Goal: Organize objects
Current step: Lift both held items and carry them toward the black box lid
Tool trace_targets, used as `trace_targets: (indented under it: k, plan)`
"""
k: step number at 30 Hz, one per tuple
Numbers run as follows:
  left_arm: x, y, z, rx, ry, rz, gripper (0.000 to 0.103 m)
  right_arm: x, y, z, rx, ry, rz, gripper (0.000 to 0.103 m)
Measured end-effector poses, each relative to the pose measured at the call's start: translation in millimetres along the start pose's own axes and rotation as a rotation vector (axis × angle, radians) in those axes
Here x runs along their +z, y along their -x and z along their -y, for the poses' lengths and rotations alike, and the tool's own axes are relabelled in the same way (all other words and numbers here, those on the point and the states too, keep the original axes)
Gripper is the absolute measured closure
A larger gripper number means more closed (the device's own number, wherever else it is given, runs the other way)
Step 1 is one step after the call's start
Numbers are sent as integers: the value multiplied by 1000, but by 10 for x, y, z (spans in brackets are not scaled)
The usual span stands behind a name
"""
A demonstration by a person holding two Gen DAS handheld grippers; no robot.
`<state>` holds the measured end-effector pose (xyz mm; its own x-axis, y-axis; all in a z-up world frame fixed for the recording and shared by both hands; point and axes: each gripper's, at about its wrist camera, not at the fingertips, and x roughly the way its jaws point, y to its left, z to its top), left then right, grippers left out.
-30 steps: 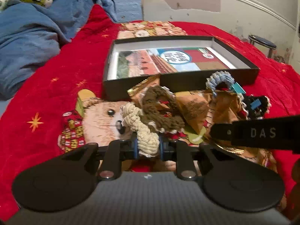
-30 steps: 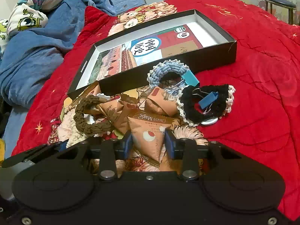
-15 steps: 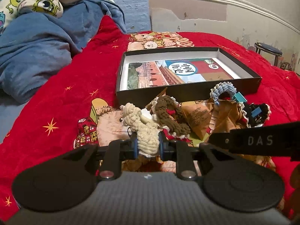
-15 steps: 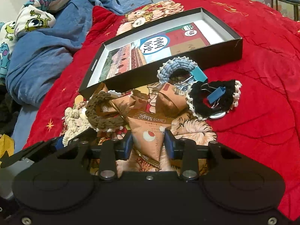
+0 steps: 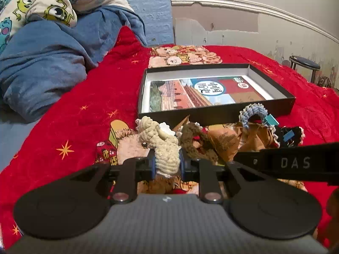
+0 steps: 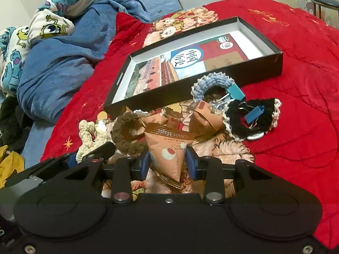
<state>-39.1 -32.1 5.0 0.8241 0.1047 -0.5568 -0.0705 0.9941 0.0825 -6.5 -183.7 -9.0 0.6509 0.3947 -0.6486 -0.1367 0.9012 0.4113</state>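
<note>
Rising together since a second ago, the left gripper stays closed on the cream crochet scrunchie and the right gripper on the Choco Magic packet, so both can probably go into the black box just ahead.

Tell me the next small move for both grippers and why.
Probably carry both loads forward and over the near wall of the open black cardboard box. The left gripper is already shut on the cream crocheted scrunchie, and the right gripper is shut on the brown triangular Choco Magic snack packet; both items are held in front of the box.
</note>
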Motion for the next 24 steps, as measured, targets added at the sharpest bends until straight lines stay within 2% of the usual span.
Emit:
trace_targets:
  k: [15,24]
  plan:
    - [120,88,-55,-9,16,47,79,77,144,-49,61,12,81,68]
    - [144,55,-14,-4,-14,60,79,174,146,-79,91,15,112,68]
